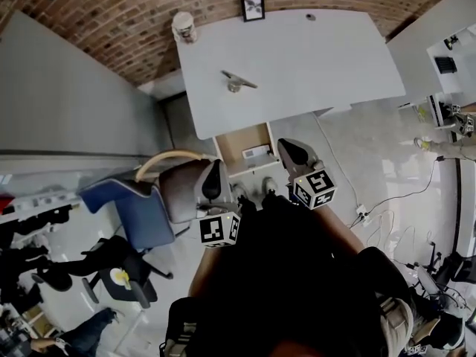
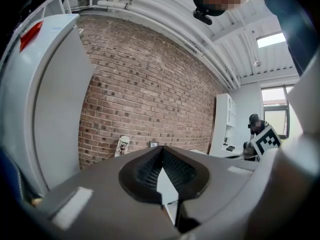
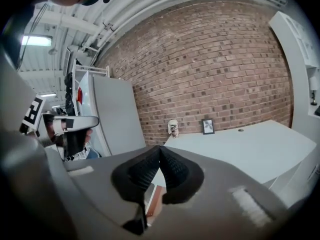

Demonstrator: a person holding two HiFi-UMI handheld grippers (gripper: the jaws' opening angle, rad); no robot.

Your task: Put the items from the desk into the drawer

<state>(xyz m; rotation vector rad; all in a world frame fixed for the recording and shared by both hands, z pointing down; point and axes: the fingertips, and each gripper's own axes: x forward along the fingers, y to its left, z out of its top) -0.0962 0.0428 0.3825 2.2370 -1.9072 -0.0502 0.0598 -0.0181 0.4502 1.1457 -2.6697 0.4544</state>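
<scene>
drawer point(image 1: 236, 141) pulled out under desk point(image 1: 297, 58); left hand-held gripper point(image 2: 161, 154) and right hand-held gripper point(image 3: 160, 154) both closed, empty.

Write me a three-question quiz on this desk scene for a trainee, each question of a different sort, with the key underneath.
1. True or false: the drawer under the desk stands open.
2. What stands at the desk's far left corner? A) a cup B) a laptop C) a potted plant
3. Fill in: the left tongs and the right tongs are both ____, with nothing between their jaws.
Key: 1 true; 2 A; 3 shut.
</scene>
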